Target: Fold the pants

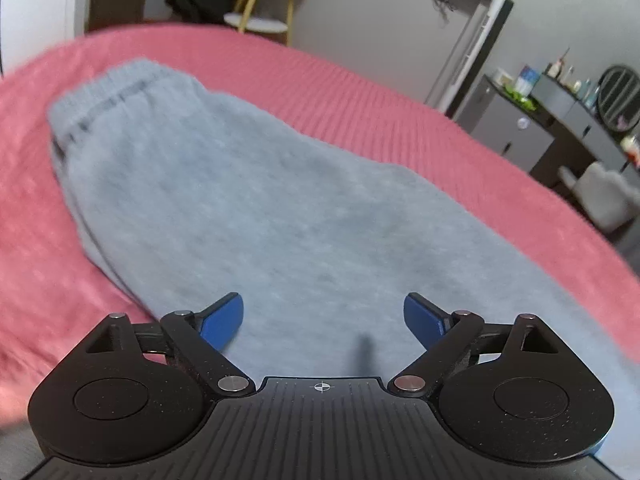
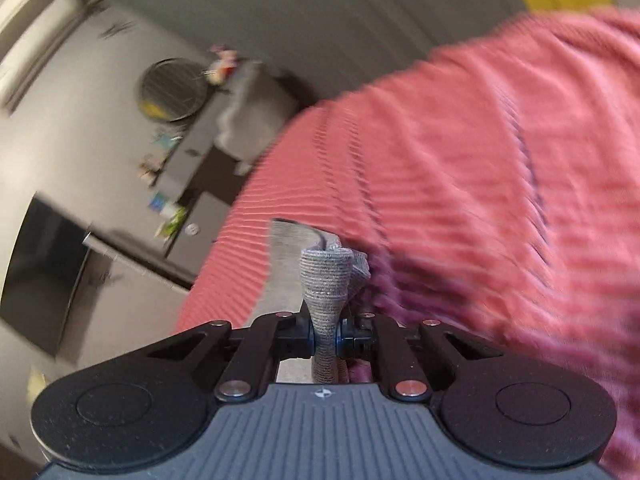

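Between the right gripper's pinched jaws sits a grey ribbed cuff of the soft grey fleece pants, which lie ahead of the wide-open, empty left gripper on the pink ribbed bedspread; carry the cuff toward the waistband, keeping edges aligned

A bed is covered by a pink ribbed spread; grey pants are laid across it, waistband toward 11 o'clock.

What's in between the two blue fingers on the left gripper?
Only the grey pants show in the gap of the left gripper, lying on the pink bedspread; nothing is pinched. The left wrist view shows this.
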A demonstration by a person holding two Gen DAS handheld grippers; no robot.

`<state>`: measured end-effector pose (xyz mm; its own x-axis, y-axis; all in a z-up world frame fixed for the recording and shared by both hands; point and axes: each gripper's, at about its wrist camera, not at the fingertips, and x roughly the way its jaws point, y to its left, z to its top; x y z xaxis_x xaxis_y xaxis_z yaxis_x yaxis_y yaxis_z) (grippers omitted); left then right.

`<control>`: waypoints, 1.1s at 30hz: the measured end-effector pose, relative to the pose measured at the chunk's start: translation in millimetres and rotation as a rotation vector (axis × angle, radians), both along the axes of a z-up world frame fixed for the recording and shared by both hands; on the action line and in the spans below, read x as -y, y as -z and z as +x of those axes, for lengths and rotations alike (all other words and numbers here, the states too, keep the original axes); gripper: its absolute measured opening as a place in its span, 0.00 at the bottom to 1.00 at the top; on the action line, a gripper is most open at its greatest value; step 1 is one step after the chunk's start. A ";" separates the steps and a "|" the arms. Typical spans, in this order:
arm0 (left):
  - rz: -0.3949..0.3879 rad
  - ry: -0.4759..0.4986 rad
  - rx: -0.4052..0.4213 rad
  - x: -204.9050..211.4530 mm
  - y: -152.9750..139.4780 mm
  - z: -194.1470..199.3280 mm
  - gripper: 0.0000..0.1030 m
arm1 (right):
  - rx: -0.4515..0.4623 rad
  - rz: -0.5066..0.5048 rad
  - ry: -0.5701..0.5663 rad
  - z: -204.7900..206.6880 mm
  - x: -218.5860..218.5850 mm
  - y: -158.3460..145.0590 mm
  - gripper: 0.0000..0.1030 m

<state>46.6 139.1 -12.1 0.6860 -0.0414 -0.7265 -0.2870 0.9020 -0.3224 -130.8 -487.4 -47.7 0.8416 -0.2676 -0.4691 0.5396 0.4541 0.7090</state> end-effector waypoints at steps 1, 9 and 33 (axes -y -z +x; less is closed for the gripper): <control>-0.016 0.005 -0.013 1.6 4.6 0.9 0.90 | -0.003 0.002 -0.003 -1.7 0.1 1.3 0.12; 0.084 0.056 -0.070 17.6 14.4 8.4 0.90 | -0.049 0.183 0.075 -0.5 21.8 34.4 0.33; 0.146 0.196 -0.021 33.4 13.6 4.9 0.90 | -0.335 -0.267 -0.959 128.3 -311.9 -5.7 0.29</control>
